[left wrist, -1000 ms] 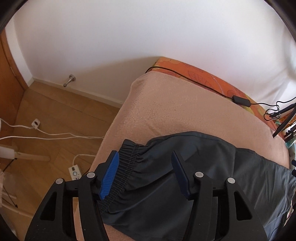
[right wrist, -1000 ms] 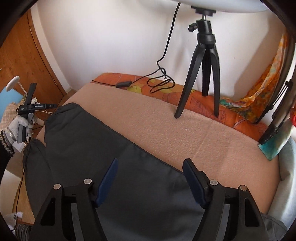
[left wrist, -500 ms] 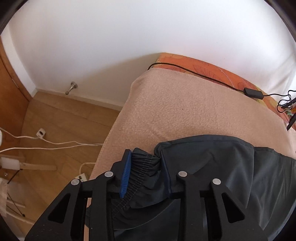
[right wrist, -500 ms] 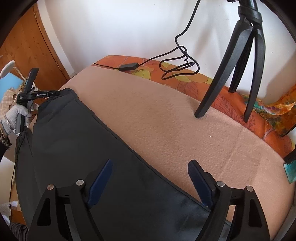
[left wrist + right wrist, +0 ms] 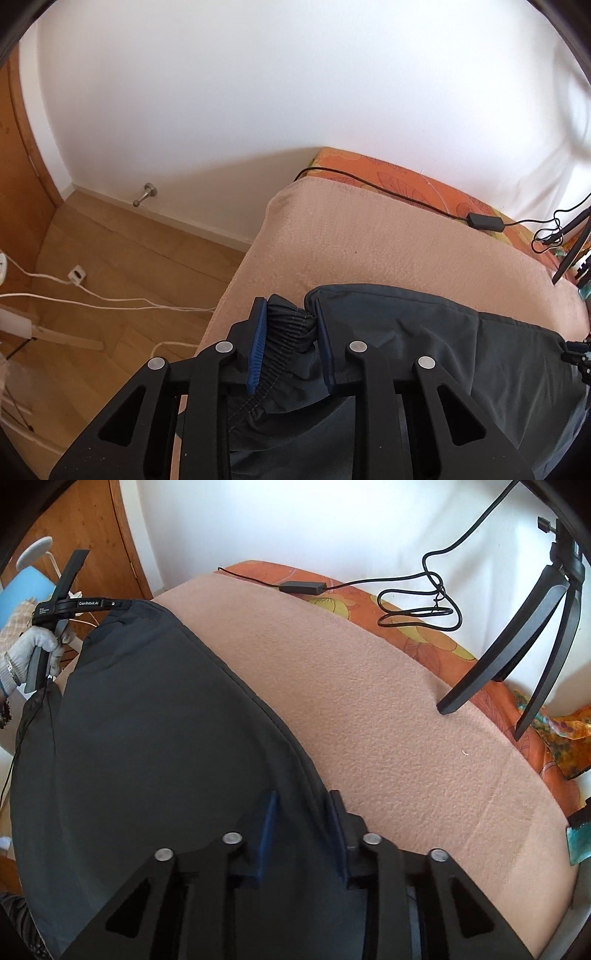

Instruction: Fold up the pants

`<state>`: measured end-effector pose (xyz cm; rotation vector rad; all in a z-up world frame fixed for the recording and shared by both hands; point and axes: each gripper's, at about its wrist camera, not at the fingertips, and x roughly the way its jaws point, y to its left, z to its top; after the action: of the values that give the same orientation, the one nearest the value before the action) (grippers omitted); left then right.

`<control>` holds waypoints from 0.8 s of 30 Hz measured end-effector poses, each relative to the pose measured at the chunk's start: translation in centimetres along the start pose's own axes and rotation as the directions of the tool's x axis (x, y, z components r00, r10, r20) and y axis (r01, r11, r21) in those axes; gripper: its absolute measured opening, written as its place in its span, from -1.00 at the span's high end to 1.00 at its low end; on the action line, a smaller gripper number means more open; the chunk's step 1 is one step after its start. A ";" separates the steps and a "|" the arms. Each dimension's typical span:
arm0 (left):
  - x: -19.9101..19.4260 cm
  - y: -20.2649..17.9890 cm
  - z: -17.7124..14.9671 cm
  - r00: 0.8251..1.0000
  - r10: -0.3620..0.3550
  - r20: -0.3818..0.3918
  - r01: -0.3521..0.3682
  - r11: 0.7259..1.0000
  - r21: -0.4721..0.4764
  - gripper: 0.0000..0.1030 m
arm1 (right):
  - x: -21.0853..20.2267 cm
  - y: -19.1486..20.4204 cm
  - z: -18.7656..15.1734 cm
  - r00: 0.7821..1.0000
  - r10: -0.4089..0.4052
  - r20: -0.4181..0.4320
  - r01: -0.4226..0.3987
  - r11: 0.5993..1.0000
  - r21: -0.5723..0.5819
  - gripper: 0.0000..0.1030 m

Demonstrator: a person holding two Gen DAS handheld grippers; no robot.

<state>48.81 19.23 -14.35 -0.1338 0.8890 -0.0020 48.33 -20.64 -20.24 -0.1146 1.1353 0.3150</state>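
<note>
Left view, far left: white cables (image 5: 92, 302) run over the wood floor (image 5: 122, 266), door stop (image 5: 144, 193) on the baseboard. Left gripper (image 5: 290, 332) is pinched onto the bunched elastic waistband (image 5: 291, 323) of the dark pants (image 5: 443, 354), near the left edge of the beige blanket (image 5: 369, 251). Rest of the pants spreads right across the blanket. Black cable with inline adapter (image 5: 484, 221) lies on the orange sheet (image 5: 406, 177) behind.

Right view, far left: gloved left hand (image 5: 33, 653) holds the other gripper's handle at the waistband end. Pants (image 5: 155, 731) run diagonally toward the camera. Right gripper (image 5: 301, 812) is closed down on the pants' right-hand edge, fabric between the blue pads (image 5: 267, 819). Blanket (image 5: 388, 720) bare to the right. Black tripod (image 5: 524, 642) stands on the bed's far right, one foot on the blanket; coiled cable (image 5: 421, 609) just left of it.
</note>
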 end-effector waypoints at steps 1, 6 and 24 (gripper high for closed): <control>-0.4 0.0 0.1 1.000 -0.004 0.011 0.004 1.000 -0.001 0.54 | 0.0 0.2 0.1 1.000 -0.008 0.000 0.008 1.000 -0.001 0.94; -3.4 0.8 0.2 0.997 -0.019 0.071 0.021 0.999 -0.036 0.55 | -2.8 0.9 0.5 0.998 -0.023 0.064 0.022 1.000 0.020 1.00; -15.2 4.0 -7.4 0.968 -0.084 0.235 0.107 0.990 -0.087 0.55 | -16.2 10.9 -6.2 0.981 0.014 0.192 0.000 0.997 -0.072 1.00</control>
<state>33.29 23.19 -7.61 -0.2647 0.6490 -0.0315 33.41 -14.88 -7.49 -0.1402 0.9330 0.3657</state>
